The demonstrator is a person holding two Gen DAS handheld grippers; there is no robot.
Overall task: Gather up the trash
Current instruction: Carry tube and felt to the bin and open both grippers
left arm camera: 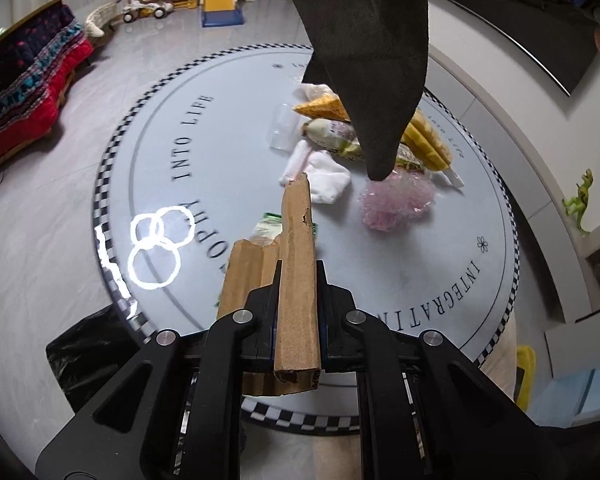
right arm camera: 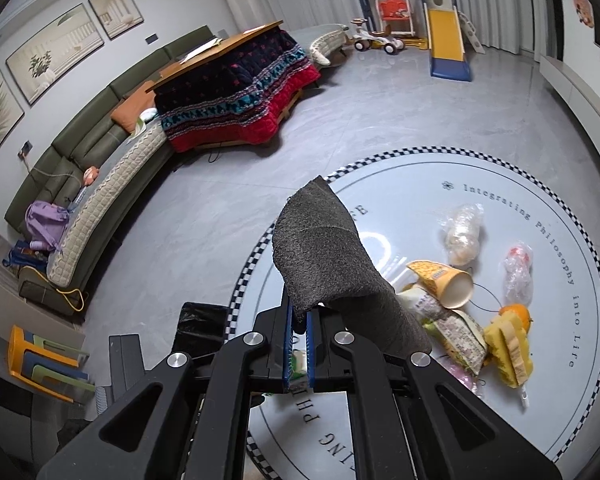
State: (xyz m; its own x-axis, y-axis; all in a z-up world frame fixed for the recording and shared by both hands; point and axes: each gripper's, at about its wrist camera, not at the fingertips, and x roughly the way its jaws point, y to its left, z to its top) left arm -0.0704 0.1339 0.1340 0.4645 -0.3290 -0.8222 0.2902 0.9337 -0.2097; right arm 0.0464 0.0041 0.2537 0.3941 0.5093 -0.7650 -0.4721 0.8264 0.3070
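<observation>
Two grippers hover above the round grey checker-rimmed table [right arm camera: 452,408]. My right gripper [right arm camera: 299,320] clamps a dark grey felt sheet [right arm camera: 328,256]; my left gripper [left arm camera: 298,276] clamps a folded brown cardboard strip [left arm camera: 298,280]. Wrappers [right arm camera: 456,328] lie piled on the tabletop.

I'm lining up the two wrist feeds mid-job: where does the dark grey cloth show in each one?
Left wrist view: the grey cloth hangs down from the top centre, its tip over the trash pile.
Right wrist view: the same cloth sits at centre, pinched between the right gripper fingers.
Shared landmark: the yellow paper cup on the round table.
</observation>
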